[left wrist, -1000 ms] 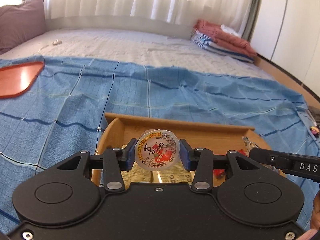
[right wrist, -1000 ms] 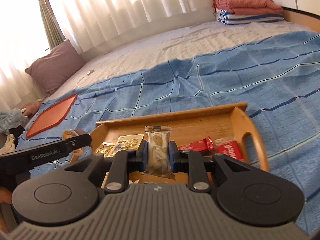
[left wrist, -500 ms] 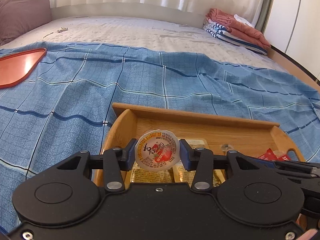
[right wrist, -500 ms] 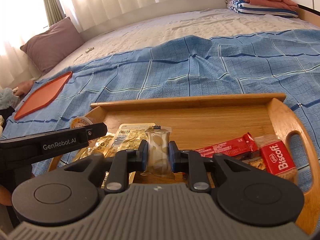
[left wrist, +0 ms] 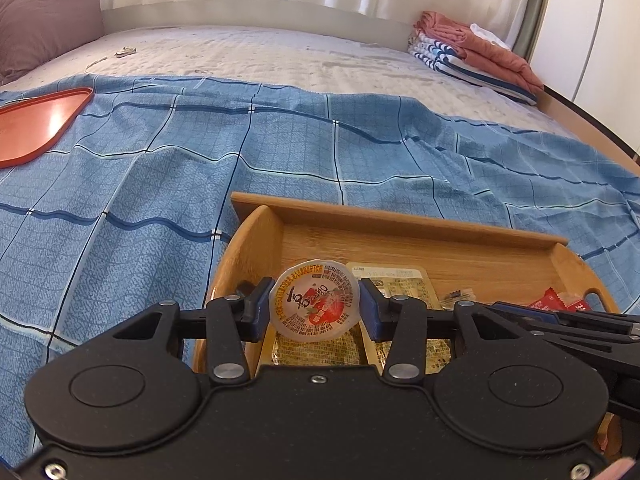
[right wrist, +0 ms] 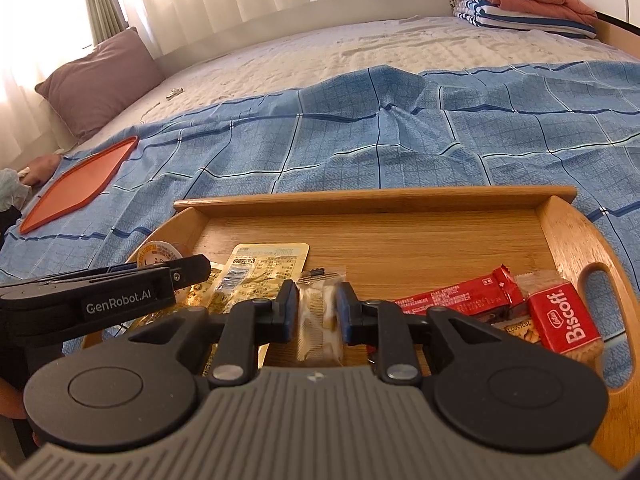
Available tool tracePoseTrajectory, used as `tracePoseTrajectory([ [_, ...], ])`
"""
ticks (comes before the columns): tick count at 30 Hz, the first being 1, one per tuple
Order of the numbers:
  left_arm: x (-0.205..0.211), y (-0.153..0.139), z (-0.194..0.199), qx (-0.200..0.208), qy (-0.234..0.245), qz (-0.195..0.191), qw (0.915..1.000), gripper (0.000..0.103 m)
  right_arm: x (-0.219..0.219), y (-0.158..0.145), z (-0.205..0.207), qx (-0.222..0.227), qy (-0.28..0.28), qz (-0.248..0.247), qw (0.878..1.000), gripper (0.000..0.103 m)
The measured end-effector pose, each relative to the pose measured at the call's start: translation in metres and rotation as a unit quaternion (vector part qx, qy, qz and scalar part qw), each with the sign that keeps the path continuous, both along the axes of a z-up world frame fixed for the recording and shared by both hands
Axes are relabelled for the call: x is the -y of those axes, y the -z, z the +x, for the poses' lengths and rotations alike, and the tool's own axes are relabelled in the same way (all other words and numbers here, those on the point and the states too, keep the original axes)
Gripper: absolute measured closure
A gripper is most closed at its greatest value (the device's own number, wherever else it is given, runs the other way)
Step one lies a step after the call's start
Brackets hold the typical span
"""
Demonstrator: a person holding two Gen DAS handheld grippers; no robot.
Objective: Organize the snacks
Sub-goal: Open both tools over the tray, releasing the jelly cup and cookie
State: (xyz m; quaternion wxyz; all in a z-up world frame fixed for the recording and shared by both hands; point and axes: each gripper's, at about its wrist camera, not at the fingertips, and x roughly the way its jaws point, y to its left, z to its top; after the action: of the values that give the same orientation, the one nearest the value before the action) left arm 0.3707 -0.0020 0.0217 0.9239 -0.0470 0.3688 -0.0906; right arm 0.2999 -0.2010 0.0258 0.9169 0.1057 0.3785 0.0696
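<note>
Left gripper (left wrist: 316,312) pinches round clear jelly cup (left wrist: 315,305) | right gripper (right wrist: 317,318) pinches clear cracker packet (right wrist: 319,320), lower middle | lower both gently onto bare wooden tray (right wrist: 400,240), then let go.

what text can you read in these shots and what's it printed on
"GenRobot.AI": side of the left gripper
"Biscoff", small "Lotus" above it: red packet
Jelly cup lid: print too small to read
Yellow packets and red bar: print too small to read

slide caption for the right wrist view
Right gripper holds a clear cookie packet above a wooden tray of snacks.
</note>
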Motion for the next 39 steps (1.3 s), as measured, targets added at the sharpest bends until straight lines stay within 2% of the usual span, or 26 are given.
tracePoseTrajectory([
  [4,0.001,-0.001,-0.002,0.0,0.002,-0.001,1.0,0.057,0.001,-0.002,-0.003,0.004,0.001,0.002,1.0,0.074],
  [6,0.001,-0.003,-0.005,0.003,0.002,-0.002,1.0,0.048,0.002,-0.004,-0.006,0.005,0.002,0.003,1.0,0.073],
  [7,0.001,-0.005,-0.008,0.006,0.002,-0.001,1.0,0.046,0.002,-0.006,-0.007,0.007,0.003,0.003,1.0,0.068],
  [8,0.001,-0.007,-0.01,0.01,0.003,0.002,0.9999,0.043,0.003,-0.007,-0.009,0.009,0.003,0.004,1.0,0.057],
  [9,0.002,-0.009,-0.013,0.014,0.004,0.005,0.9999,0.039,0.004,-0.009,-0.011,0.011,0.004,0.005,1.0,0.053],
  [12,0.003,-0.017,-0.022,0.025,0.009,0.015,0.9995,0.026,0.006,-0.016,-0.018,0.018,0.005,0.008,1.0,0.046],
  [15,0.002,-0.026,-0.034,0.039,0.012,0.019,0.999,0.019,0.008,-0.023,-0.027,0.027,0.001,-0.001,1.0,0.042],
  [26,0.001,-0.057,-0.1,0.081,0.042,0.035,0.9952,0.008,0.02,-0.05,-0.079,0.062,-0.012,-0.023,0.998,0.028],
  [35,-0.006,-0.072,-0.162,0.091,0.082,0.016,0.9923,0.006,0.034,-0.064,-0.138,0.087,-0.028,-0.043,0.995,0.019],
  [39,-0.005,-0.074,-0.185,0.099,0.095,0.016,0.9904,0.005,0.037,-0.061,-0.164,0.093,-0.038,-0.058,0.993,0.018],
])
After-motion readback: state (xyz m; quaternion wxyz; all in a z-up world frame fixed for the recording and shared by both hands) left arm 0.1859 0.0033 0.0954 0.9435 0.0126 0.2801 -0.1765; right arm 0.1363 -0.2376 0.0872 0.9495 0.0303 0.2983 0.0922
